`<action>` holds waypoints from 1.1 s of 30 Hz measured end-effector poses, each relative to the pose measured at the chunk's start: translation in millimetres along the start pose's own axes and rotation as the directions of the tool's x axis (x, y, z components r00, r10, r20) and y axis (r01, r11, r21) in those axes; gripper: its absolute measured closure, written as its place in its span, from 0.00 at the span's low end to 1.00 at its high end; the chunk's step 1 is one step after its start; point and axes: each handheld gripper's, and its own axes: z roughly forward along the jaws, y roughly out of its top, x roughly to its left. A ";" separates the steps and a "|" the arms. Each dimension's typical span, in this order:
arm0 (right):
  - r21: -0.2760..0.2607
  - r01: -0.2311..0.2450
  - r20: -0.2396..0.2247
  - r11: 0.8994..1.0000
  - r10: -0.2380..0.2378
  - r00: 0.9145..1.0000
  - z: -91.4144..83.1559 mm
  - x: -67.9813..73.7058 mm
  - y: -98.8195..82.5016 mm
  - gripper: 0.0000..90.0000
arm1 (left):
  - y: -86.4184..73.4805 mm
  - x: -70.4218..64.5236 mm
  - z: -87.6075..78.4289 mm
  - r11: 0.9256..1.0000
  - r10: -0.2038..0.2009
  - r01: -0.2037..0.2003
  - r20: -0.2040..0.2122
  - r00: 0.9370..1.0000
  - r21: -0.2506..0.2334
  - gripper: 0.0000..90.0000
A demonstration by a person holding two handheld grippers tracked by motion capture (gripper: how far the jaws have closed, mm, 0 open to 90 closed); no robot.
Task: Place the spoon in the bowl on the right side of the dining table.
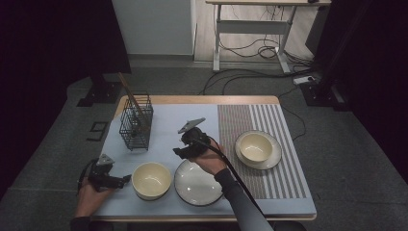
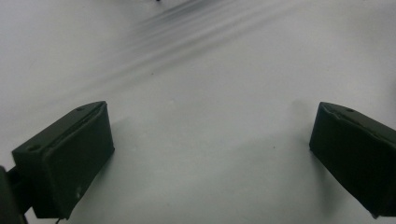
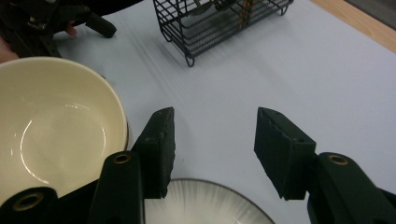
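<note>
At the lower left of the high view, your left tool [image 1: 126,179] lay low on the pale blue mat [image 1: 163,125], its tips pointing toward the cream bowl [image 1: 151,179] just beside it. In the left gripper view its jaws stood wide apart, one at each lower corner of the frame, with nothing but bare mat between them.

Above that, in the left-centre of the high view, the black wire basket [image 1: 136,124] stood upright on the mat with a wooden stick [image 1: 128,91] leaning out of its top toward the upper left.

Right of the cream bowl, at the bottom centre, sat the white plate [image 1: 197,185] with a dark rim, near the bowl but apart from it. Your right tool [image 1: 177,151] hovered over the plate's upper-left edge, tips pointing left. In the right gripper view its jaws were about half open and held nothing; mat showed between them, the plate's rim [image 3: 210,198] lay at the bottom of the frame, the bowl [image 3: 56,126] filled the left side and the basket [image 3: 219,23] sat at the top.

Toward the right of the high view, on the striped part of the worktop [image 1: 284,178], a second bowl [image 1: 255,147] rested in its own plate [image 1: 275,156].
</note>
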 end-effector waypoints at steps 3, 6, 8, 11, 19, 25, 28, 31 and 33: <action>-0.010 0.018 -0.020 1.000 -0.018 1.000 4.7 2.2 6.7 0.56 | 0.0 0.0 0.0 1.000 0.000 0.000 0.000 1.000 0.000 0.00; -0.010 0.026 -0.025 1.000 -0.026 0.999 9.4 5.5 13.2 0.57 | 0.0 0.0 0.0 1.000 0.000 0.000 0.000 1.000 0.000 0.00; -0.014 0.034 -0.021 0.999 -0.035 0.999 12.5 7.2 17.4 0.58 | 0.0 0.0 0.0 1.000 0.000 0.000 0.000 1.000 0.000 0.00; -0.034 0.028 -0.038 0.999 -0.029 0.999 15.9 8.6 23.5 0.60 | 0.0 0.0 0.0 1.000 0.000 0.000 0.000 1.000 0.000 0.00; -0.056 0.025 -0.070 0.998 -0.029 0.997 26.1 12.2 39.2 0.67 | 0.0 0.1 0.0 1.000 -0.001 0.001 0.001 1.000 0.000 0.00; -0.053 0.052 -0.081 0.997 -0.056 0.995 35.1 21.8 49.4 0.67 | 0.0 0.0 0.0 1.000 -0.001 0.001 0.000 1.000 0.000 0.00; -0.053 0.065 -0.088 0.996 -0.070 0.994 38.8 26.5 54.1 0.68 | 0.0 0.1 0.0 1.000 0.000 0.000 0.000 1.000 0.000 0.00; -0.054 0.074 -0.095 0.996 -0.079 0.992 42.6 30.5 58.5 0.68 | 0.0 0.1 -0.1 1.000 0.000 0.000 0.001 1.000 0.001 0.00; -0.056 0.074 -0.100 0.996 -0.079 0.992 44.7 33.0 61.2 0.68 | 0.0 0.1 -0.1 1.000 0.000 0.000 0.001 1.000 0.001 0.00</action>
